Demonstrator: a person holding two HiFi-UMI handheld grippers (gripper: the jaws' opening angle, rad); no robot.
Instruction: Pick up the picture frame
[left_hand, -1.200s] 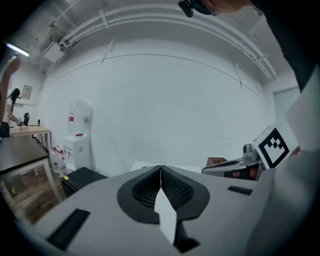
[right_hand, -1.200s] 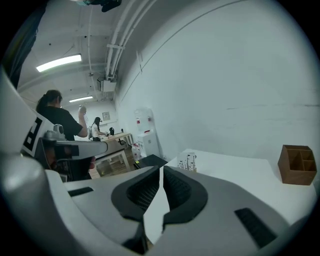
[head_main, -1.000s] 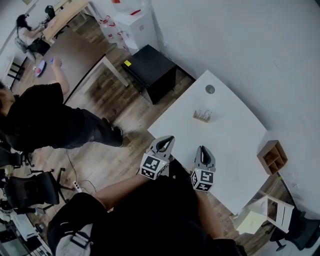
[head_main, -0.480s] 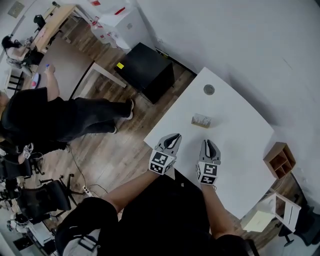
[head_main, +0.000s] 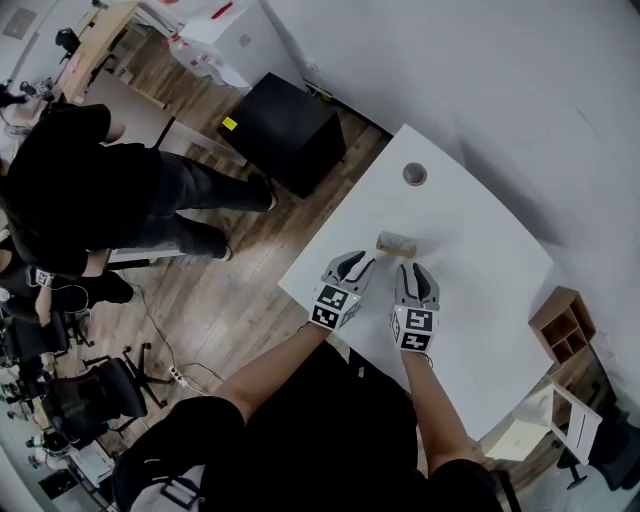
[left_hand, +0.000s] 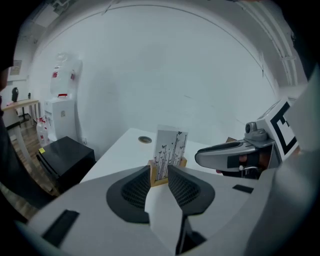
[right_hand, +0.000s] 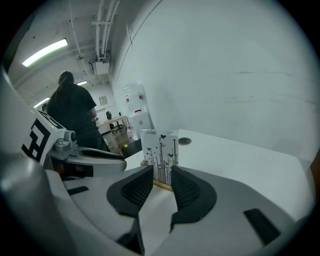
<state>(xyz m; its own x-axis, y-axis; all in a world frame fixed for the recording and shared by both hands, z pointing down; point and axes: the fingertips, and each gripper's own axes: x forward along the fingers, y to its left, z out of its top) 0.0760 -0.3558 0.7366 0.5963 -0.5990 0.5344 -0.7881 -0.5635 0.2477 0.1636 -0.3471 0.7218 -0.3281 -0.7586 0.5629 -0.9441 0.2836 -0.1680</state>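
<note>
As both hand-held grippers are closing in over the white table, the picture frame is standing upright near the table's middle, just ahead of their tips and not yet touched. A second ago the two tools were hanging back over the near edge, well short of the frame. Now the left gripper and the right gripper are sitting side by side right in front of it, angled downward.

The left gripper's jaws, pressed together a moment earlier, are opening. Its own view is showing the frame beyond the gap, with nothing lying between the pads. The right gripper's jaws are standing apart too, empty, with the frame lined up past their gap. The frame itself is keeping its place, between the grippers and the round cable port farther back. A bystander in black is standing on the wood floor to the left, well clear of the table.

The shift is suggesting that the approach is nearly over and the grasp is coming next. One set of jaws is likely needing to slide around the frame and close gently, since a light upright frame is looking easy to knock flat.
</note>
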